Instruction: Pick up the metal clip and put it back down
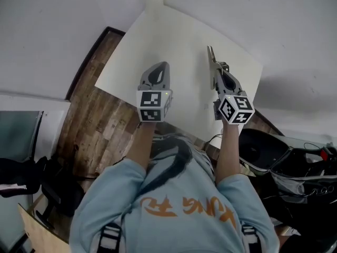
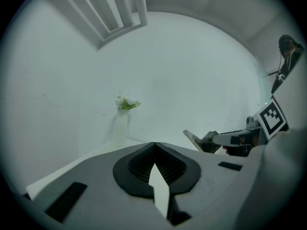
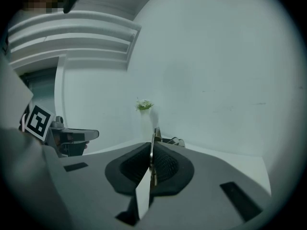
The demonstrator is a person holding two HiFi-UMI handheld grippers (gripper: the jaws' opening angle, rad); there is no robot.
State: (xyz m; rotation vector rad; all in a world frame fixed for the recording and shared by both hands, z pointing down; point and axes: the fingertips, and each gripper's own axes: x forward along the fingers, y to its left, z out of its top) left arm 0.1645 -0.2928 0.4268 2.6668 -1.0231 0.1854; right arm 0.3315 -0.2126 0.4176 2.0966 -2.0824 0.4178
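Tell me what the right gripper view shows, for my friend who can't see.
The right grey tongs are shut on a thin shiny metal clip, held edge-on over a white table. Behind stands a small white vase with green leaves, and the left tongs show at the left.

Shiny metal clip [image 1: 211,55] between the right gripper's [image 1: 217,73] ribbed black rubbery pads [image 3: 169,165]. Matt white table [image 1: 179,41] beneath it. Worn wood floor [image 1: 100,125] beside the left gripper [image 1: 162,65].

left tool [image 2: 154,146] — jaws together | right tool [image 3: 152,150] — clamped on metal clip [image 1: 210,54] | both forearms outstretched
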